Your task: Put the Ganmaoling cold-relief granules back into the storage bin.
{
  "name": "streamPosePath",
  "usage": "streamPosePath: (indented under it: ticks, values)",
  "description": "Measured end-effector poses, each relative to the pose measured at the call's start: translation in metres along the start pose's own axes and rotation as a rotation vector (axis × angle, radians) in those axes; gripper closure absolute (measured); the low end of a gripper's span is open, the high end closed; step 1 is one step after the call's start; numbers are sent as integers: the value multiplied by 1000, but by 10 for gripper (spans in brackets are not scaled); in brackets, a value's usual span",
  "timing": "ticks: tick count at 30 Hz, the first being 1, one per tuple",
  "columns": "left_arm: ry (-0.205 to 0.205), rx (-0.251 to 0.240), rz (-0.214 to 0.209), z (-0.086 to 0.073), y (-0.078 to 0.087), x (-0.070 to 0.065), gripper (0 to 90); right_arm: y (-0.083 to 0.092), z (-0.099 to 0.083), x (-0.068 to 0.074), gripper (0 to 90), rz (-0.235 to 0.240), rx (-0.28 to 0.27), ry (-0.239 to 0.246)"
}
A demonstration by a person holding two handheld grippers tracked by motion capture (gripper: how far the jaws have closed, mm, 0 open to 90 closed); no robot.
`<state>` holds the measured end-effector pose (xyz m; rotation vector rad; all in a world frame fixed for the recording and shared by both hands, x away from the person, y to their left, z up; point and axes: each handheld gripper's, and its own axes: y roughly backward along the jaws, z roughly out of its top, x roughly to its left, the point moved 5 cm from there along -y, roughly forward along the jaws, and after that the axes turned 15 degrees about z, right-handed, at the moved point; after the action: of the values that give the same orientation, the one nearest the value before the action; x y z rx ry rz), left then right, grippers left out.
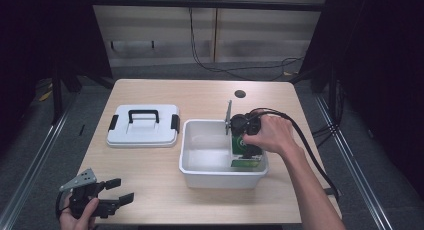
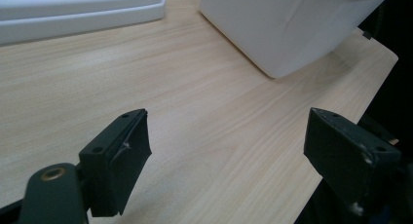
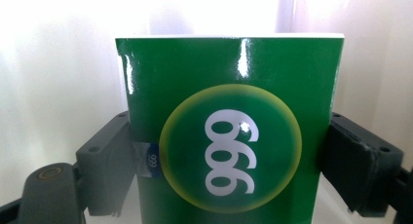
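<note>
At the near left corner of the wooden table (image 1: 150,165), the left gripper (image 1: 118,191) was held low with its jaws spread wide, nothing between them. Farther back, a white lid (image 1: 143,126) with a black handle was laid flat. To its right, a white bin (image 1: 220,176) was set (just beside the lid). Inside the bin, at its right end, a green box (image 3: 229,131) marked with white digits was clamped at both sides by the right gripper (image 1: 246,149).
</note>
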<state>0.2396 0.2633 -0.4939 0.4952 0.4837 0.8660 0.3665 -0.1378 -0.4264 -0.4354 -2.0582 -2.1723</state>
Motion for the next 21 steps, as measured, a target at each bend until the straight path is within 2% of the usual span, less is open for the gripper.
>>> streamPosePath:
  ticks: [6, 10, 16, 20, 21]
  values:
    - [-2, -1, 0, 0, 0, 0, 170, -9, 1, -2, 148, 14, 15, -2]
    - [0, -1, -1, 0, 0, 0, 170, -18, 4, -4, 145, 22, 49, 12]
    - [-1, 0, -1, 0, 0, 0, 169, -24, 4, -7, 144, 26, 65, 2]
    - [-1, -1, 0, 0, 0, 0, 170, -30, 4, -9, 143, 28, 58, -8]
    - [0, -1, -1, 0, 0, 0, 170, -31, 4, -9, 143, 41, 59, -10]
